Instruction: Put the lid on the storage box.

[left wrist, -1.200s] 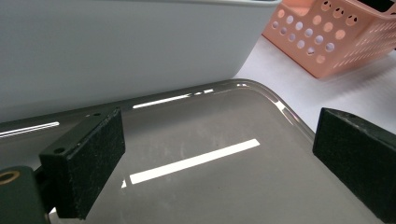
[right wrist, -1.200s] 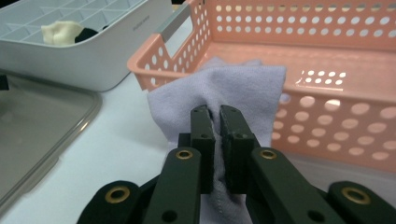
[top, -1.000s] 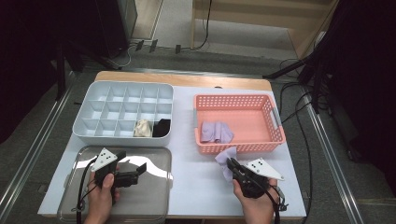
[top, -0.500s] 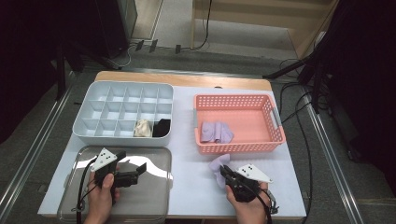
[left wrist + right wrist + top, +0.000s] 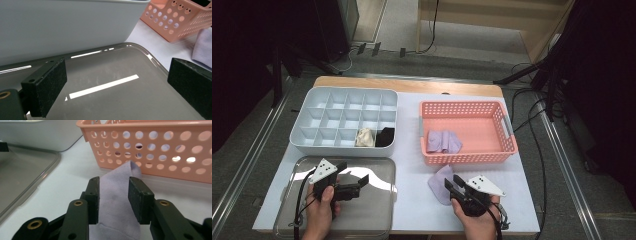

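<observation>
Lilac cloth flat near table's front edge below pink basket, right gripper just parted around it without pinching, left gripper spread over steel tray: likely snag, dragging cloth off.

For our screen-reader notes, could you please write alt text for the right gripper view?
The right tongs have just been opening, with a lilac cloth lying between their pads on the white table. A pink basket stands just beyond.
</observation>
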